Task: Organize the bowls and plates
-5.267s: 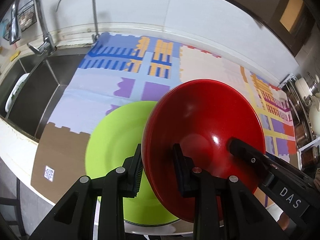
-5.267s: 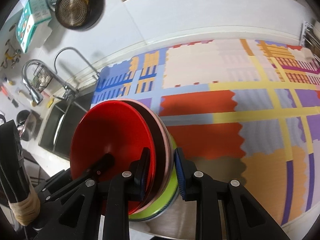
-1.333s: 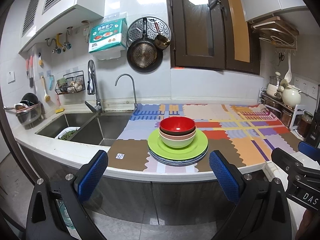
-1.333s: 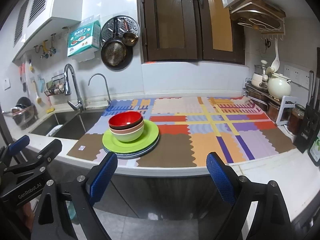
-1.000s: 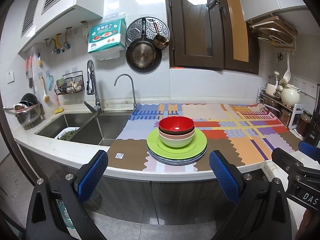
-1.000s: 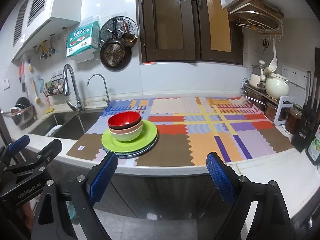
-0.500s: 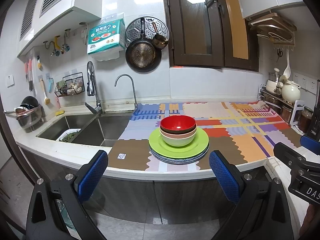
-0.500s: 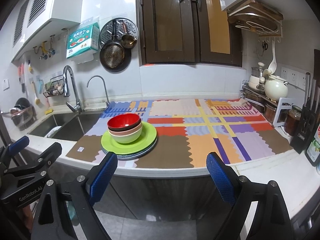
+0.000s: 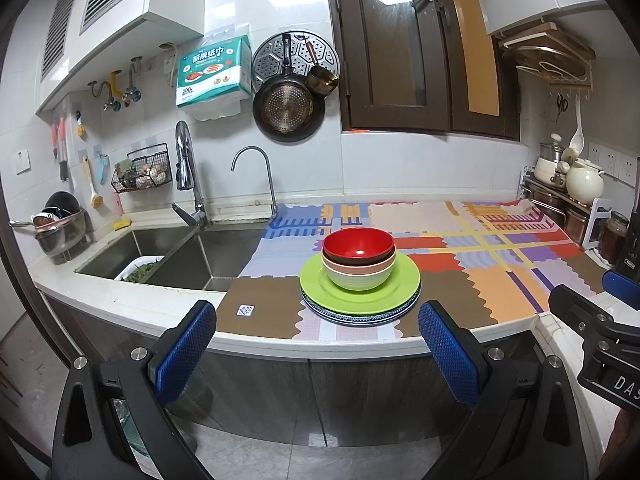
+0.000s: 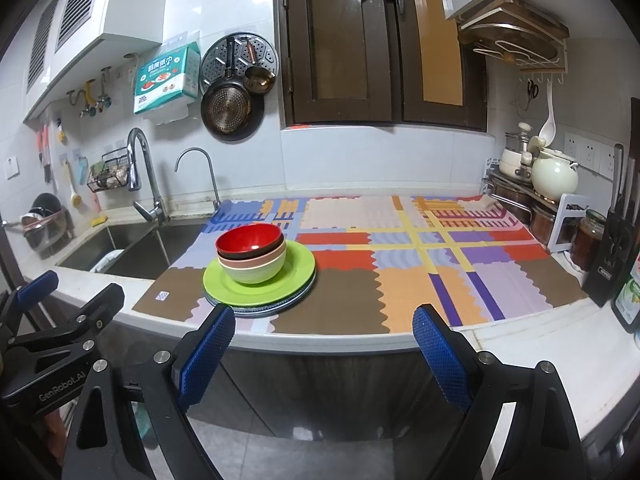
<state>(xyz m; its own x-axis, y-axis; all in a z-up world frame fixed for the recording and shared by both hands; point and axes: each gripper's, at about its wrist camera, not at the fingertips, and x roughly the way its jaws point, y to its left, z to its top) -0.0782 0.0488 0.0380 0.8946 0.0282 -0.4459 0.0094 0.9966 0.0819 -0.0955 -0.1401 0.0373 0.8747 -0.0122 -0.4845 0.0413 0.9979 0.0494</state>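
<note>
Left wrist view shows our left gripper (image 9: 318, 344) spread wide and empty at the bottom; frame centre holds nested bowls, glossy red bowl (image 9: 358, 243) uppermost, on a round lime-green plate (image 9: 400, 286). Right gripper (image 10: 324, 344) is equally spread, holding nothing.

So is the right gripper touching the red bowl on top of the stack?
Apart. The right wrist view shows the right gripper open and empty off the counter edge, with mat between it and the red bowl.
</note>
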